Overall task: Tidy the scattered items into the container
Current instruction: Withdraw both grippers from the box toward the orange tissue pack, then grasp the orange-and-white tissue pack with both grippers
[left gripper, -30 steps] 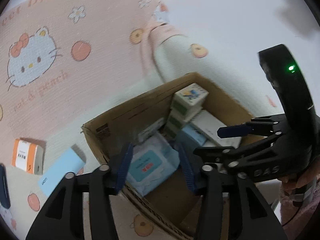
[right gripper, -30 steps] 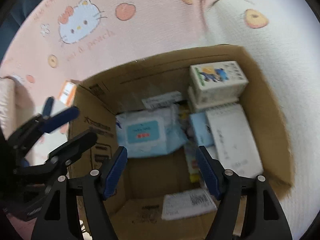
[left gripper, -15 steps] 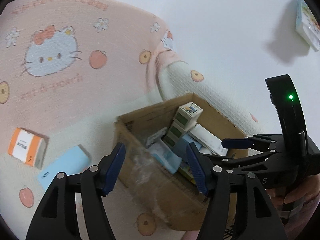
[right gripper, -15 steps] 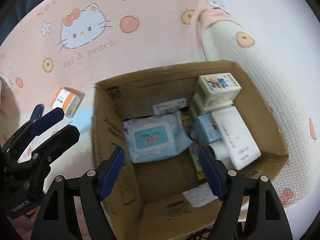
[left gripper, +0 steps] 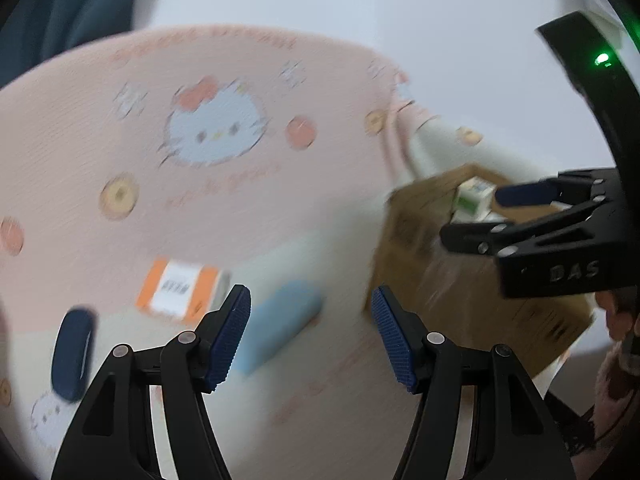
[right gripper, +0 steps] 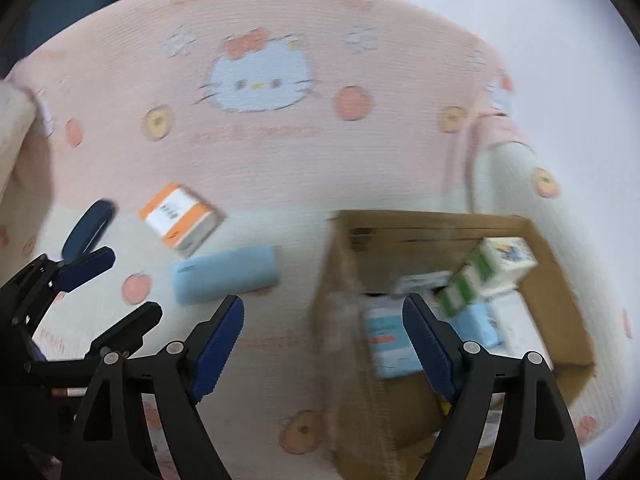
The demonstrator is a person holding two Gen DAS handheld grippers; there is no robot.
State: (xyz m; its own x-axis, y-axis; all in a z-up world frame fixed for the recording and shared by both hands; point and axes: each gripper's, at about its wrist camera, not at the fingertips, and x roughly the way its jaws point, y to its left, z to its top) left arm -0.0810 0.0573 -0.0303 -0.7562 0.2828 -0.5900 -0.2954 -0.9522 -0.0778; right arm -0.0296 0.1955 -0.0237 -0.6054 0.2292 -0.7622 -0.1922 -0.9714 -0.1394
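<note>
Left gripper [left gripper: 310,336] spread wide and empty, blue pads [left gripper: 231,336] low in the frame, jaws just opened further with nothing between them. Right gripper [right gripper: 320,352] likewise released, jaws just widened to the full, nothing held.

Swung away from the cardboard box [right gripper: 560,280]: a second ago centred under both cameras, now pushed to the right edge of the left wrist view [left gripper: 472,280] and the right half of the right wrist view. Loose items on the pink cartoon-cat blanket [right gripper: 280,160] brought toward frame centre instead. Probably a drop-off finished and a reach for the next item under way.

Light blue pack [left gripper: 280,326] just above and between the left pads, long axis slanting from lower left to upper right. In the right wrist view [right gripper: 226,274] nearly level, tipped slightly up to the right. Orange-and-white box [left gripper: 182,290] just to its upper left, close but whether touching unclear through blur. Dark blue oblong case [left gripper: 74,354] at lower left, standing near vertical in frame, well apart from the cardboard box. Three items judged left to collect.
</note>
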